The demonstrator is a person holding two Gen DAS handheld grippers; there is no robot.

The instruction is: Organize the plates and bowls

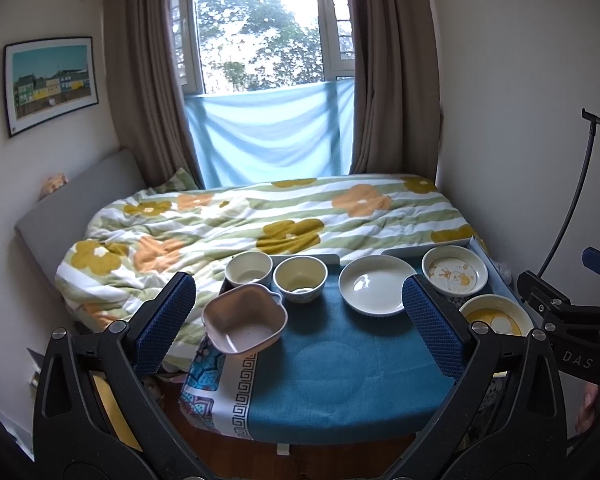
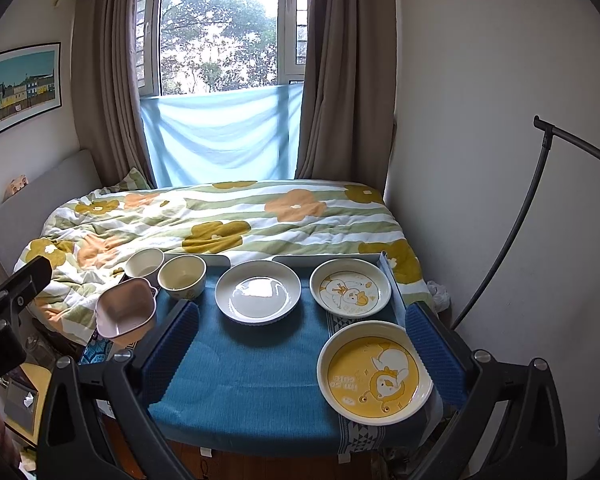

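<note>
Your left hand-held gripper (image 1: 298, 316) hung with its jaws spread wide, empty, above the blue counter (image 1: 332, 368). Your right hand-held gripper (image 2: 302, 348) was likewise agape and empty. Just off its right finger lay the yellow plate (image 2: 374, 374). Beyond sat the duck plate (image 2: 350, 288) and white plate (image 2: 258, 291). At the left edge stood the pink bowl (image 1: 244, 318), cream bowl (image 1: 299, 279) and white bowl (image 1: 249, 268), near the bed (image 1: 260, 216).

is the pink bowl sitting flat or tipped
Tipped. The pink bowl hangs over the table's left edge, its rim slanted and its opening leaning toward the camera.
</note>
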